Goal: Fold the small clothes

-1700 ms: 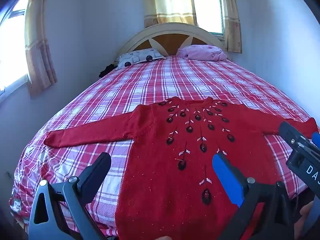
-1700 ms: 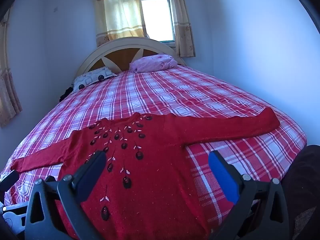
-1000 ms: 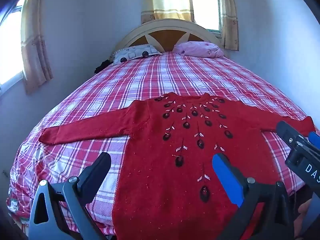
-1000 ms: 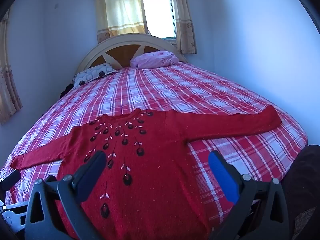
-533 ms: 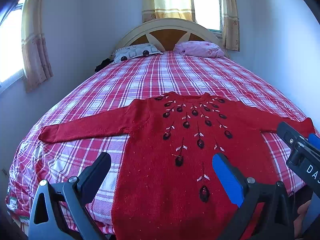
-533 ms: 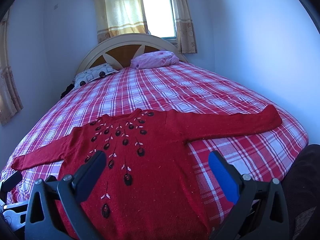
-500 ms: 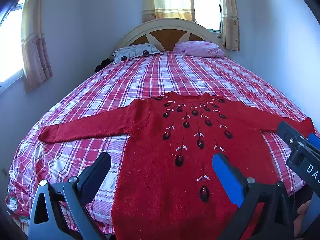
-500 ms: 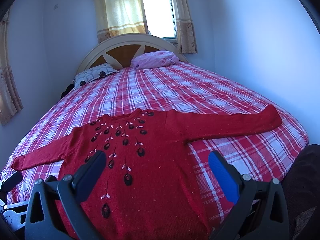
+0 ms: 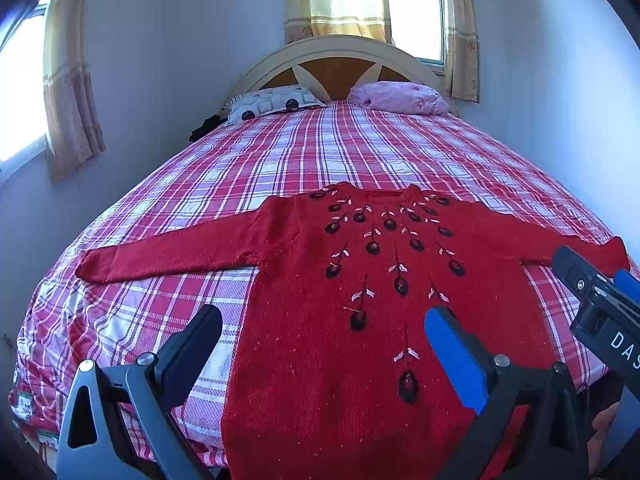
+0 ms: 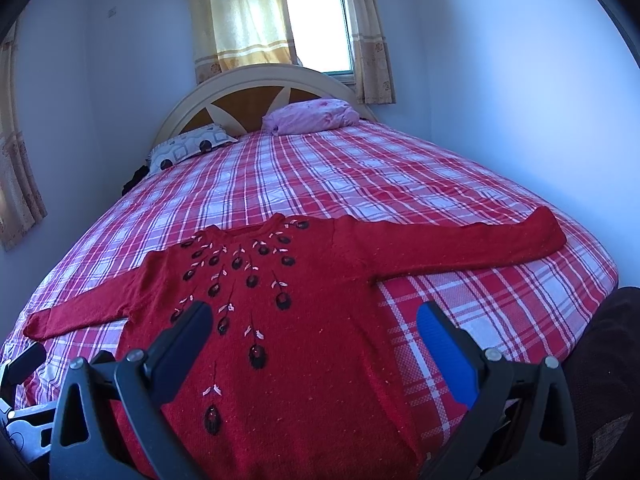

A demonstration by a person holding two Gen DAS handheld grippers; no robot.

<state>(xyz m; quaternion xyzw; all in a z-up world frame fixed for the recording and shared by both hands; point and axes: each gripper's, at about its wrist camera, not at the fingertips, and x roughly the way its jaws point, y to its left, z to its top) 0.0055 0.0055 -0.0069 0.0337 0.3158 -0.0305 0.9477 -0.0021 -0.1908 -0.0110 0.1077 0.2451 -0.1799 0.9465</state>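
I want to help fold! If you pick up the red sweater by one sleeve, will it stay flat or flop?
Probably flop: the red sweater is soft knit, lying limp on the bed. Its long sleeves would likely dangle.

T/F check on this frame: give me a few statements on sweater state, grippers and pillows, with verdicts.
1. The sweater lies flat with both sleeves spread out. True.
2. The left gripper is shut on the hem. False: its fingers are apart and hold nothing.
3. The right gripper is open, above the sweater. True.
4. One sleeve is already folded over the chest. False: neither sleeve is folded.
5. Two pillows lie at the headboard, one pink, one patterned. True.
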